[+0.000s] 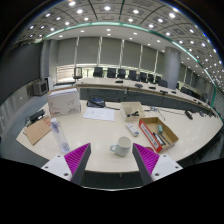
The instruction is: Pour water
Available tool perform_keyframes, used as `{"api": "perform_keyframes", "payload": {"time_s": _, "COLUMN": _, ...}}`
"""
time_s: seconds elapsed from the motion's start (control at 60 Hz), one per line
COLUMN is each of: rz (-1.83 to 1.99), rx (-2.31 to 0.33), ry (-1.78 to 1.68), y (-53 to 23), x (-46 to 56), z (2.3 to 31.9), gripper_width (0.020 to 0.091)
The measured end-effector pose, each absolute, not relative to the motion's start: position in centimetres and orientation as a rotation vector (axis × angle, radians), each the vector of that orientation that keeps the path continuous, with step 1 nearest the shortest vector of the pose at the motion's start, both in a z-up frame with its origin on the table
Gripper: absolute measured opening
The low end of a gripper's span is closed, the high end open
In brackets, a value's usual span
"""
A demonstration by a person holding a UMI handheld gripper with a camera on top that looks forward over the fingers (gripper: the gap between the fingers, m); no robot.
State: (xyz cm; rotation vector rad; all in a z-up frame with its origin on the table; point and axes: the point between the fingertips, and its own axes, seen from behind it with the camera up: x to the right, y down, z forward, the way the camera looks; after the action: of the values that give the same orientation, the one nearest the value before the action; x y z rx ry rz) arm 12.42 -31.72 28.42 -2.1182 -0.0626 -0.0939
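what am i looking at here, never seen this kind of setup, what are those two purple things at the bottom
This is a single picture from a wide-angle camera mounted on a hand-held gripper that a person carries; there is no robot arm. The two purple shapes are pads on the inner faces of its two fingers. The fingers stand open and hold nothing. Ahead is a pale table in a large meeting room. Just beyond the fingers stands a white mug. A clear plastic bottle lies to its left, and an open box of small items sits to its right. Further back are a white box and some papers.
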Motion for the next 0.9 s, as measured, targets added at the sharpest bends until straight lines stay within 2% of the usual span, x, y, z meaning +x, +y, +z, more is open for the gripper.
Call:
{"api": "perform_keyframes", "payload": {"time_s": 0.3, "rz": -0.051, "rx": -2.124, "ry": -0.111, "y": -31.3, "x": 3.6, "z": 26.1, "gripper_width": 0.0864}}
{"api": "perform_keyframes", "payload": {"time_s": 0.583, "rz": 0.082, "rx": -2.132, "ry": -0.158, "y": -29.0, "x": -10.2, "z": 18.9, "gripper_width": 0.0859}}
{"api": "perform_keyframes", "payload": {"time_s": 0.9, "rz": 0.075, "rx": -2.0, "ry": -0.058, "y": -17.9, "x": -16.1, "z": 11.7, "gripper_width": 0.0859}}
